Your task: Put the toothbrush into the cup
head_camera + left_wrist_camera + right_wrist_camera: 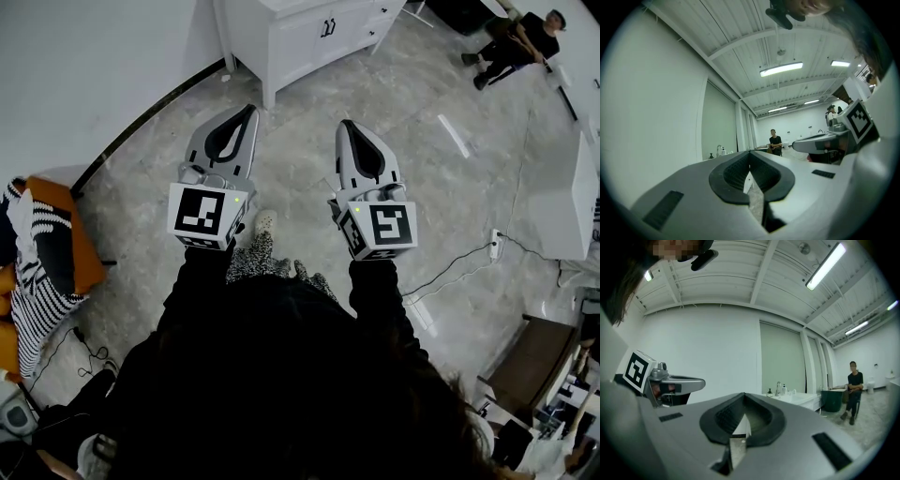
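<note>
Two shut tight, empty: left gripper (pixel 249 110), right gripper (pixel 345 125); both level, facing white vanity (pixel 305 42).

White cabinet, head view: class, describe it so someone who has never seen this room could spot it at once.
Follow the dark skirting along the white wall to the top of the head view. There the white cabinet stands on short legs. Unlike the plain white counter at right, its doors carry small black handles.

The left gripper (pixel 750 154), jaws together and empty, beside the right gripper (pixel 798 144); a seated person (pixel 775 142) far beyond.
</note>
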`<state>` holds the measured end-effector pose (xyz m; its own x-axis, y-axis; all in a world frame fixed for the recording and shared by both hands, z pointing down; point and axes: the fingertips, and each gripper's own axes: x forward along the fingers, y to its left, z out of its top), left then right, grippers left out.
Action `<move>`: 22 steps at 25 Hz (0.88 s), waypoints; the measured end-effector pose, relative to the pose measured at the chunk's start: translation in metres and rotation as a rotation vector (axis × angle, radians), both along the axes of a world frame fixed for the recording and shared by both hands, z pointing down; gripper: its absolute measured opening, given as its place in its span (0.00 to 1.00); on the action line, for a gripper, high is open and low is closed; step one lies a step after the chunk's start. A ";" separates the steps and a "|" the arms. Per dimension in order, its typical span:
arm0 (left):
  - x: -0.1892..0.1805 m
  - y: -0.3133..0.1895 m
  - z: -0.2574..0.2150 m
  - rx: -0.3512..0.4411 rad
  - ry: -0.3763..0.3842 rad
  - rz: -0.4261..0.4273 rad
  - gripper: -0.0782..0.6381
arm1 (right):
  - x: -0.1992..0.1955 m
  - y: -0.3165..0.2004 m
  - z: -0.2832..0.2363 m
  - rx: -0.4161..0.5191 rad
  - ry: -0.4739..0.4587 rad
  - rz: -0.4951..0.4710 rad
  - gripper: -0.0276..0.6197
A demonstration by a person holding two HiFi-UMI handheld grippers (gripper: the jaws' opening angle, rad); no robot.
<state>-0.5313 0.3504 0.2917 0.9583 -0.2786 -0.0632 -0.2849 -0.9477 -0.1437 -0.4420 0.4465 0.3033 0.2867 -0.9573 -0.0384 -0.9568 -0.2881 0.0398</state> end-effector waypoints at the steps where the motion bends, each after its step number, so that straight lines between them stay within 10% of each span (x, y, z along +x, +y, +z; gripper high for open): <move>1: 0.004 -0.004 0.001 -0.001 0.002 0.004 0.12 | 0.003 -0.004 0.000 -0.001 0.001 0.003 0.05; 22: 0.083 -0.151 0.007 -0.034 0.014 0.020 0.12 | 0.080 -0.148 0.003 -0.021 0.013 0.023 0.05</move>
